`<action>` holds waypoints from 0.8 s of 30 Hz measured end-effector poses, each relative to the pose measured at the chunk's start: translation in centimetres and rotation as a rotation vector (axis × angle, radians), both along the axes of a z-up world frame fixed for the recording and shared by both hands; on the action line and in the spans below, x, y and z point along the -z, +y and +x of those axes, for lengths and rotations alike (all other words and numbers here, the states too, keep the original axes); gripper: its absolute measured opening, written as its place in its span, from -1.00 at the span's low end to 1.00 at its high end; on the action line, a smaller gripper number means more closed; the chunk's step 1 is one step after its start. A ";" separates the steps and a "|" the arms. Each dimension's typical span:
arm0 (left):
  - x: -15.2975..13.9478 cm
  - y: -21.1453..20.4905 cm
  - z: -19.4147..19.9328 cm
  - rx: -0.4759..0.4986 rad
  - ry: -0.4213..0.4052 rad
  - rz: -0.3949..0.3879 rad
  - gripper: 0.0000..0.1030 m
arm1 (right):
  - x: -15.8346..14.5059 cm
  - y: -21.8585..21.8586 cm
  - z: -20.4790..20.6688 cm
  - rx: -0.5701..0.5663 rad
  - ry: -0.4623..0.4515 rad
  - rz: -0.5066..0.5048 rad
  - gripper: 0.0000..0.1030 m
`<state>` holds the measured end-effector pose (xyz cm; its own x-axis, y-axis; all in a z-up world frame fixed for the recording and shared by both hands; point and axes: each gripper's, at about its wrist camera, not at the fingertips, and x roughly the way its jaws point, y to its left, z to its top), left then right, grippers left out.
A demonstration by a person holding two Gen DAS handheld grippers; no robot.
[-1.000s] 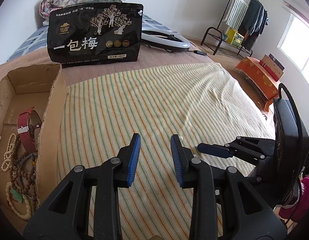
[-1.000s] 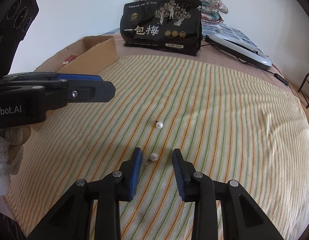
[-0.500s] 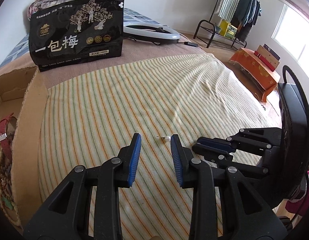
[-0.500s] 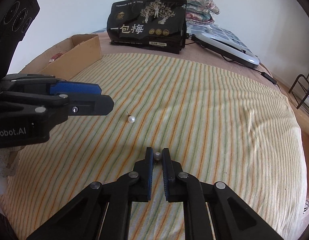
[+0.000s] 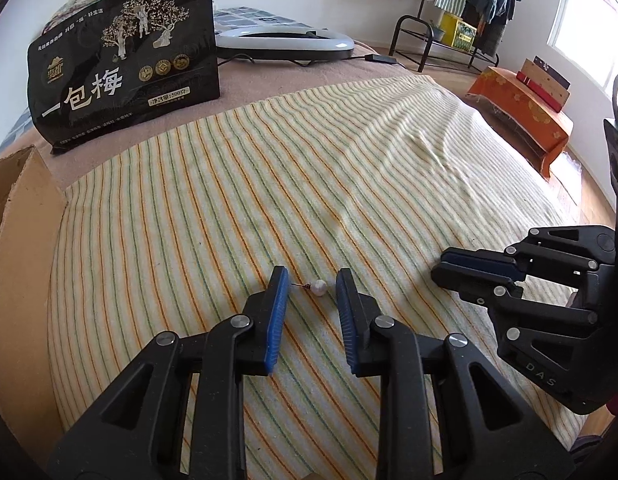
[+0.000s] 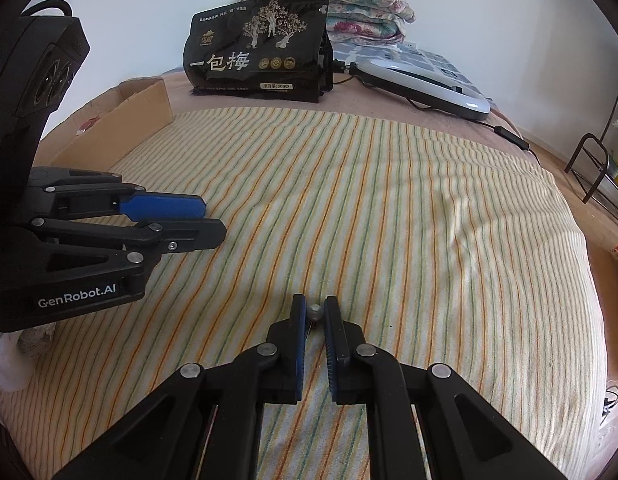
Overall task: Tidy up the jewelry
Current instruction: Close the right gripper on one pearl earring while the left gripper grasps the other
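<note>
A pearl earring (image 5: pixel 319 287) lies on the striped cloth (image 5: pixel 269 184) between the tips of my open left gripper (image 5: pixel 312 280). My right gripper (image 6: pixel 313 312) is shut on a second pearl earring (image 6: pixel 314 313), held at its tips just above the cloth. In the left wrist view the right gripper (image 5: pixel 449 267) is seen from the side at the right. In the right wrist view the left gripper (image 6: pixel 213 220) shows at the left; the first earring is hidden there. A cardboard box (image 6: pixel 121 128) stands at the cloth's left edge.
A black snack bag (image 5: pixel 125 80) stands at the back of the bed. A white ring light (image 5: pixel 285 42) lies behind it, with folded quilts (image 6: pixel 349 4) beyond. A clothes rack (image 5: pixel 461 12) and an orange-covered low table (image 5: pixel 521 108) stand off the bed's right side.
My right gripper closed on one pearl earring and lifted it slightly. My left gripper moved right and forward, away from the box, until the other earring sat between its open tips.
</note>
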<state>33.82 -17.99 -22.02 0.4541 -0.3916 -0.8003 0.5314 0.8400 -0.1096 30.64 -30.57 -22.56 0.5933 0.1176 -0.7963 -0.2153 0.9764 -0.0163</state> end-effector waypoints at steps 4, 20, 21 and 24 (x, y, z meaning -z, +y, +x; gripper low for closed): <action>0.0 -0.1 0.0 0.000 -0.013 0.013 -0.67 | 0.0 0.0 -0.1 0.000 -0.001 0.001 -0.88; -3.3 1.4 -1.5 -0.019 -0.075 -0.018 -0.67 | -2.9 -0.7 -1.2 0.035 -0.033 0.046 -0.88; -3.7 1.6 -1.7 -0.021 -0.080 -0.023 -0.67 | -3.3 -0.7 -1.4 0.038 -0.039 0.049 -0.88; -5.0 2.6 -2.1 -0.032 -0.093 -0.041 -0.67 | -4.7 -0.7 -1.7 0.041 -0.056 0.056 -0.88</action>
